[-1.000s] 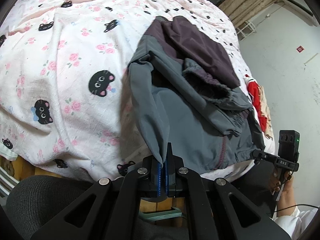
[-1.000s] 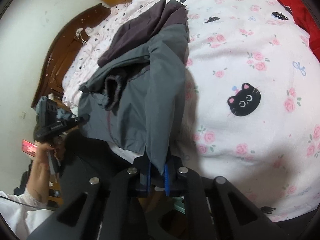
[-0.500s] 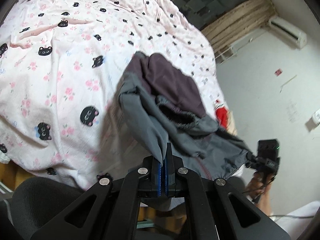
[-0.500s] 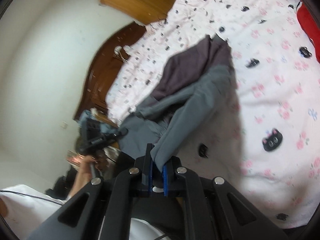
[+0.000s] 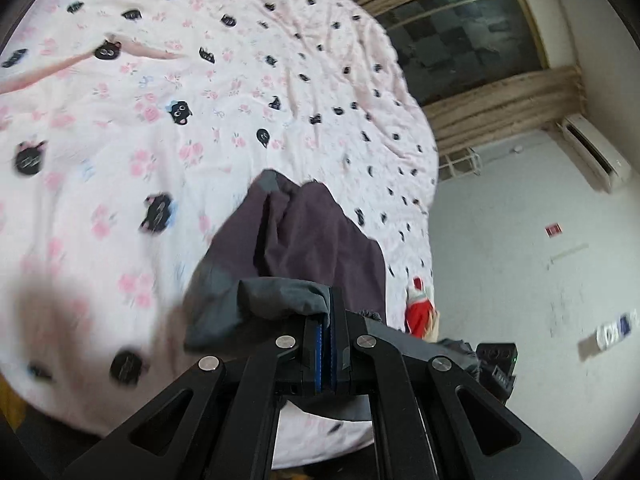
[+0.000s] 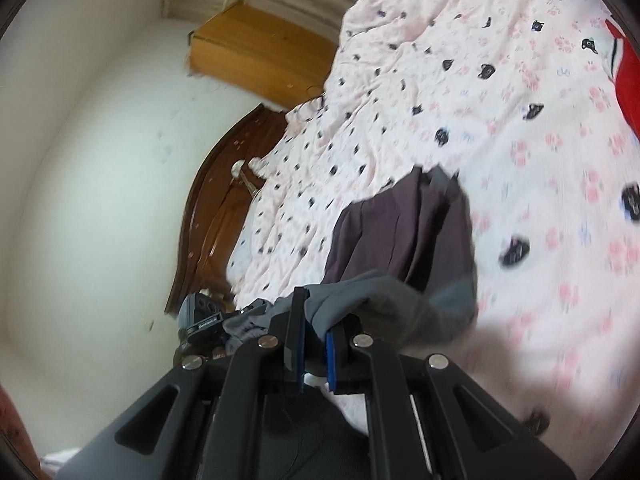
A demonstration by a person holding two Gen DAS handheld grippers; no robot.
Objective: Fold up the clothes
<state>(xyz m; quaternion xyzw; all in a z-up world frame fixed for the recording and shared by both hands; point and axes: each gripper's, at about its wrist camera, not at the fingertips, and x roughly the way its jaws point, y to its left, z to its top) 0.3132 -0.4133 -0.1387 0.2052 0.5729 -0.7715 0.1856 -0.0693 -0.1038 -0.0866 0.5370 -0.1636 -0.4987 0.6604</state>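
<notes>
A grey and dark purple jacket point(image 5: 304, 248) lies on the near part of a bed with a pink cat-print sheet point(image 5: 168, 92). My left gripper point(image 5: 326, 320) is shut on a grey corner of the jacket and holds it lifted over the purple part. In the right wrist view my right gripper point(image 6: 314, 328) is shut on another grey edge of the jacket point(image 6: 400, 236), raised the same way. The grey lower part curls up from both grippers. Each gripper shows at the edge of the other's view.
A red garment point(image 5: 418, 312) lies at the bed's right edge, also at the far right in the right wrist view point(image 6: 626, 76). A dark wooden headboard point(image 6: 216, 216) and a wooden cabinet point(image 6: 260, 56) stand left of the bed. A white wall point(image 5: 520, 260) is on the right.
Both grippers have risen and moved forward over the bed, carrying the jacket's grey lower edge up towards the purple top. The views tilted up towards the window and wall.
</notes>
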